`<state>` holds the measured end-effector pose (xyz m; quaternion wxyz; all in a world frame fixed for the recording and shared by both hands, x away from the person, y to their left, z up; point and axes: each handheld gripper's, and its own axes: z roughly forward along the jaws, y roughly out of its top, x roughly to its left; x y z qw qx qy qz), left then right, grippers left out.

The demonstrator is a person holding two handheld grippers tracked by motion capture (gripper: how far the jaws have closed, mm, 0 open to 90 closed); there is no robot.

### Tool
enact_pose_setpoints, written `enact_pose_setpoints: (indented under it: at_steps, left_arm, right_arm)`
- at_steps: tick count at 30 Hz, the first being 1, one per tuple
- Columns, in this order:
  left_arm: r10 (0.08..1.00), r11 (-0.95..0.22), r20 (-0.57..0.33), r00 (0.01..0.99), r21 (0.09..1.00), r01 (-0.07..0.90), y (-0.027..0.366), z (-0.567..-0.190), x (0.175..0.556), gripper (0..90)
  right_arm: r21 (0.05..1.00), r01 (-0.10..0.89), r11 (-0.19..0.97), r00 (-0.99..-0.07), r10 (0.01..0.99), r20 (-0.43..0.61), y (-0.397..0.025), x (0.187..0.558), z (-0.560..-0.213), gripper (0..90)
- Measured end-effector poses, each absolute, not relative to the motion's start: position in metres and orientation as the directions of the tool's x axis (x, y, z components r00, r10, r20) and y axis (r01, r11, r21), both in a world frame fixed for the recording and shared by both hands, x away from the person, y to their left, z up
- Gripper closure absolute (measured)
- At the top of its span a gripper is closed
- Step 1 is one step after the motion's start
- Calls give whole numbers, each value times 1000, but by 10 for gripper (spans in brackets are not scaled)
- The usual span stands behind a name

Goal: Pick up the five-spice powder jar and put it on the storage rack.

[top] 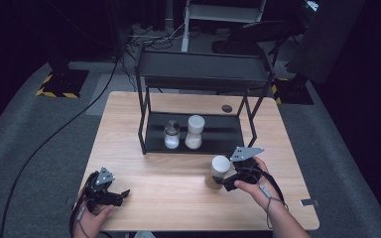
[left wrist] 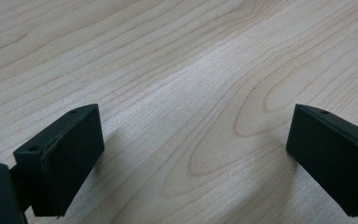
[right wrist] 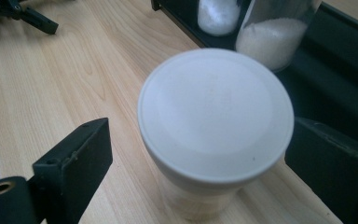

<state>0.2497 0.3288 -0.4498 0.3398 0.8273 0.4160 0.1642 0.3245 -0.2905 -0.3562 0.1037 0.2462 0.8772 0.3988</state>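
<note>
white-lidded jar [right wrist: 216, 122] at frame centre, bracketed by the open right gripper [top: 238, 174]: judged rigid, smooth, moderately light, best gripped on the body below the lid.

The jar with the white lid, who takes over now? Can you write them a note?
Right hand-held gripper: open, jaws either side of the white-lidded jar, not clamped.
Left hand-held gripper: open, nothing between its jaws, low over the table.
The jar stands on the table in front of the black shelf; two jars already sit on its lower tier.
Likely left: grip the jar and shelve it.
</note>
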Motion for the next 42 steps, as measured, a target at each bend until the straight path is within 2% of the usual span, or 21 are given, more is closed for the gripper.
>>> enact_pose_setpoints:
  at_steps: [8,18,26,42]
  left_arm:
    - [800,-423,-11,600,699,577,329,-450,250,35]
    - [800,-423,-11,600,699,577,329,-450,250,34]
    - [800,-422,-12,600,699,577,329,-450,250,34]
    - [803,-420,-11,596,699,578,328,-450,250,34]
  right_arm:
    - [755,338,562,-859,512,4,-288,324,-364,131]
    - [769,328,549,-855,519,-5,-287,325,-371,332]
    - [776,317,545,-864,503,0,-288,326,-367,336]
    - [786,287,548,-868,496,-29,-294,327,-329,336]
